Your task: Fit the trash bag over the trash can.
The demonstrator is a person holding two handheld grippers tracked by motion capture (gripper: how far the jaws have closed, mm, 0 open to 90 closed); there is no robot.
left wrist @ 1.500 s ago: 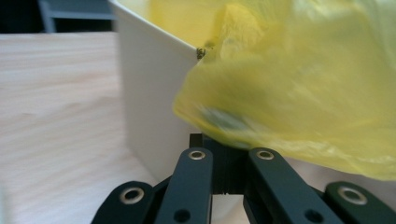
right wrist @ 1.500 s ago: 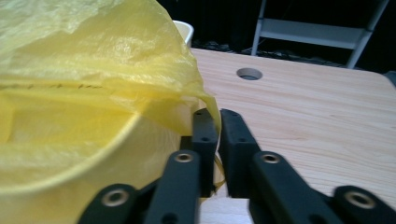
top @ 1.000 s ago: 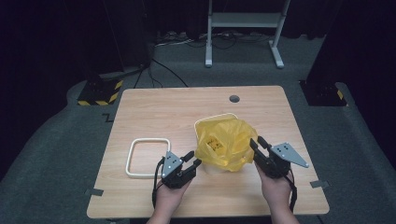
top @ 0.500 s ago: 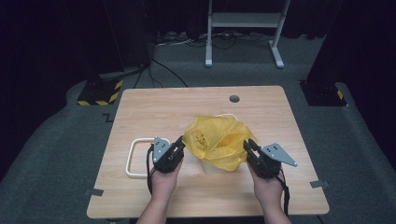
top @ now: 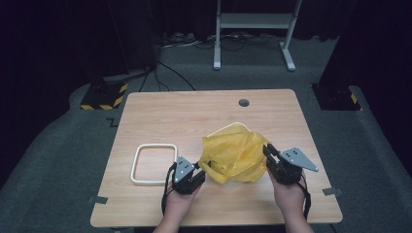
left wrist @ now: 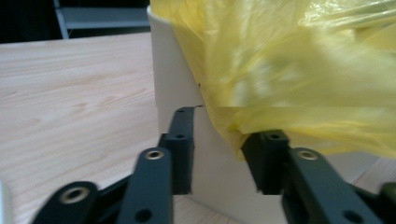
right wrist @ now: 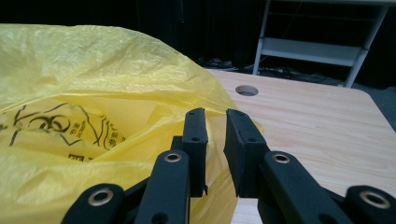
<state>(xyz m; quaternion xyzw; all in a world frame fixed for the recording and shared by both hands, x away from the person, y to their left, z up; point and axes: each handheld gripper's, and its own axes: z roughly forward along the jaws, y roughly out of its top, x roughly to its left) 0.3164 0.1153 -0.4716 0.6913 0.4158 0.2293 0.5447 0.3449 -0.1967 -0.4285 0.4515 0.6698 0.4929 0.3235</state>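
Note:
A crumpled yellow plastic bag sits on the wooden table, draped over a white container. My left gripper is at the bag's lower left. Its jaws have just been opening and stand apart in front of the container's wall, with the bag's hem hanging by the right-hand jaw. My right gripper is at the bag's right edge. Its jaws have been closing and are nearly together, with the bag's film pinched between them. Black print shows on the bag.
A white rounded-square ring lies flat to the left of my left gripper. A round hole is in the table's far side. On the carpet beyond stand a metal frame and cables.
The left gripper went up to the bag's left side, then dropped back toward the near edge with its jaws wider. The bag has sunk lower and wider. The right gripper has barely moved.

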